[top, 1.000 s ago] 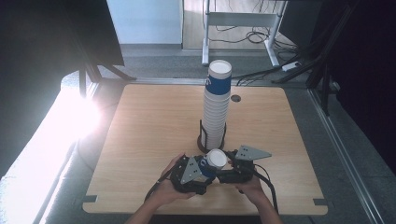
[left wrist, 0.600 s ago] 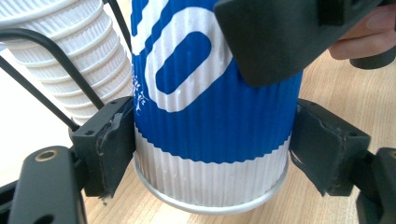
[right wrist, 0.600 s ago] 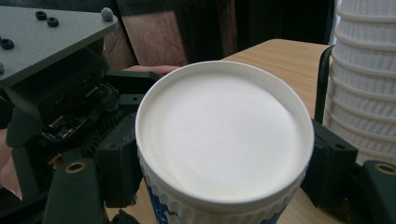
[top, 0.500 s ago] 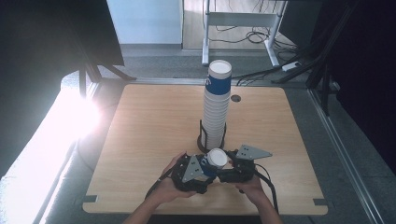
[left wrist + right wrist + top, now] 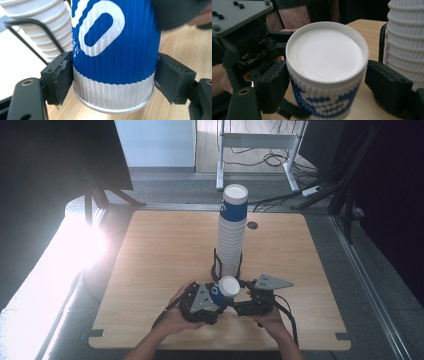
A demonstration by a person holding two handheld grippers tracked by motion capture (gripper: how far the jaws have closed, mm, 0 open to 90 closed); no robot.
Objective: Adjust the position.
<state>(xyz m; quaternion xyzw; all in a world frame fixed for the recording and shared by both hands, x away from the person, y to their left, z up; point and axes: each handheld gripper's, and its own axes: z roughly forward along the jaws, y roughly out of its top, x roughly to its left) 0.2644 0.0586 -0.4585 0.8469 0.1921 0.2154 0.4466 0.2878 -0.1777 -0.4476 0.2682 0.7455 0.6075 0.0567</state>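
Note:
A blue and white ribbed paper cup point(image 5: 226, 290) is held tilted just above the table's front middle, its white closed end up. My left gripper point(image 5: 218, 296) is shut on it, and both pads point(image 5: 61, 75) press the cup's point(image 5: 115, 50) sides near the white band. My right gripper point(image 5: 237, 297) comes from the other side. Its jaws have just been opening and stand around the cup point(image 5: 324, 62), with the right pad point(image 5: 387, 87) clear of the wall. A tall stack of white cups point(image 5: 232, 235), a blue one on top, stands in a black wire holder point(image 5: 216, 265) right behind.
The stack rises close beside both grippers point(image 5: 42, 27) point(image 5: 407, 37). A round cable hole point(image 5: 252, 225) lies in the wooden tabletop point(image 5: 160, 250) behind the stack. Strong glare point(image 5: 85, 245) covers the table's left edge. Desk legs and cables lie on the floor beyond.

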